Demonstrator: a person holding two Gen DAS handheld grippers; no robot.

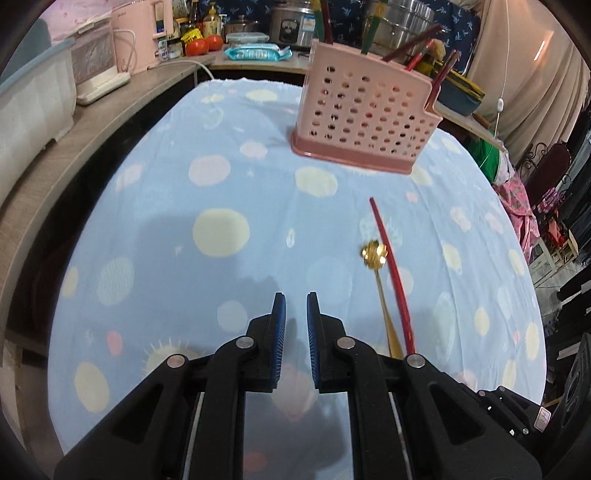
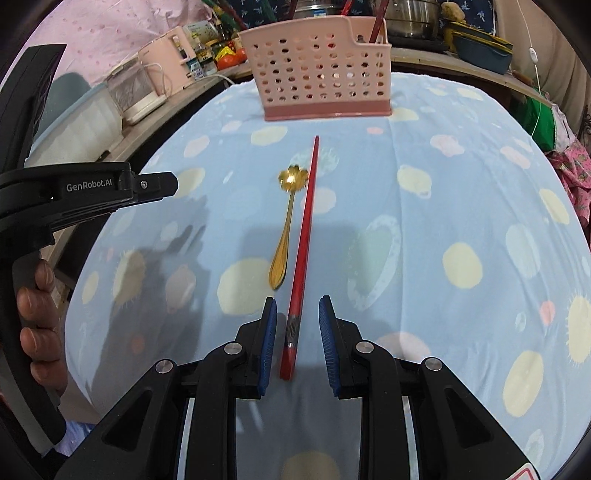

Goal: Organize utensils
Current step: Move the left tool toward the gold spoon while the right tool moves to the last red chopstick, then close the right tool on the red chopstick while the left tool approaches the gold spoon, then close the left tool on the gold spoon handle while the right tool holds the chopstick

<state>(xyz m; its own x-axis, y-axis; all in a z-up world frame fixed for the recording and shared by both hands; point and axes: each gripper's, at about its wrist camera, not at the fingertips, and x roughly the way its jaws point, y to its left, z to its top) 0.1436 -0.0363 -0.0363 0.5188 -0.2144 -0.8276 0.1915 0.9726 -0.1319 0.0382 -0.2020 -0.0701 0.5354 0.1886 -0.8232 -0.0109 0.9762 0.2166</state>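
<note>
A red chopstick (image 2: 303,236) and a gold spoon (image 2: 288,221) with a flower-shaped bowl lie side by side on the blue dotted cloth (image 2: 424,229). My right gripper (image 2: 297,306) is open, its blue pads on either side of the chopstick's thick end, not touching it. A pink perforated utensil holder (image 2: 317,77) stands at the far end with red and green utensils in it. In the left wrist view the holder (image 1: 364,110), chopstick (image 1: 391,266) and spoon (image 1: 375,254) lie to the right of my left gripper (image 1: 295,299), which is open a little and empty.
A wooden counter (image 1: 110,107) runs along the left and back with a pink appliance (image 1: 142,33), tomatoes, jars and steel pots. The left hand-held gripper (image 2: 74,199) shows at the left of the right wrist view. Clothes and chairs stand off the right edge.
</note>
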